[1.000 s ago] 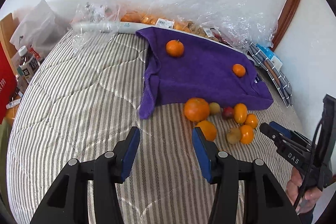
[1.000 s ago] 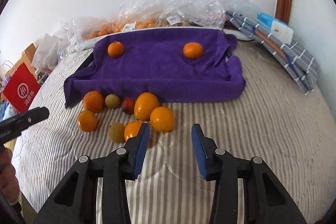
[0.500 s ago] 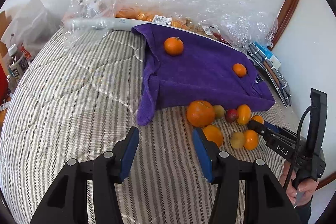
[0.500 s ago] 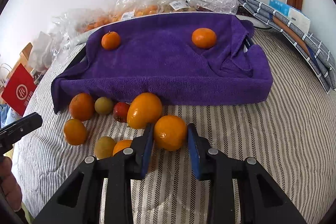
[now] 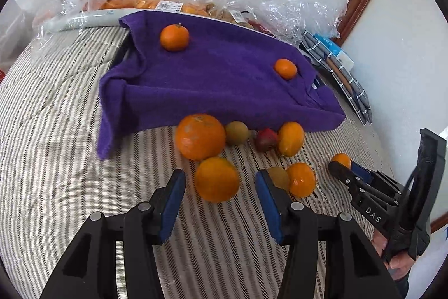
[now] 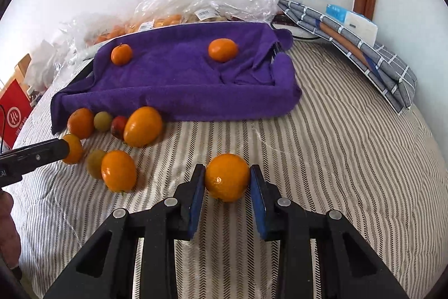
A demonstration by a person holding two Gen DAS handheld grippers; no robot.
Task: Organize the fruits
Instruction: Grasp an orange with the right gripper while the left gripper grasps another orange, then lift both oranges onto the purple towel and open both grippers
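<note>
Right tongs (image 6: 226,187) now clench an orange (image 6: 227,177), pulled clear of the pile.

Towel (image 6: 179,80) at 12 o'clock holds two oranges; left tongs (image 5: 219,187), released, have closed in around another orange (image 5: 217,179); sorting likely continues.

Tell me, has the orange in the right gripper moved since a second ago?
Yes. The orange, now between the right gripper pads, has come away from the fruit pile beside the purple towel, rightward over the striped bedding.
</note>
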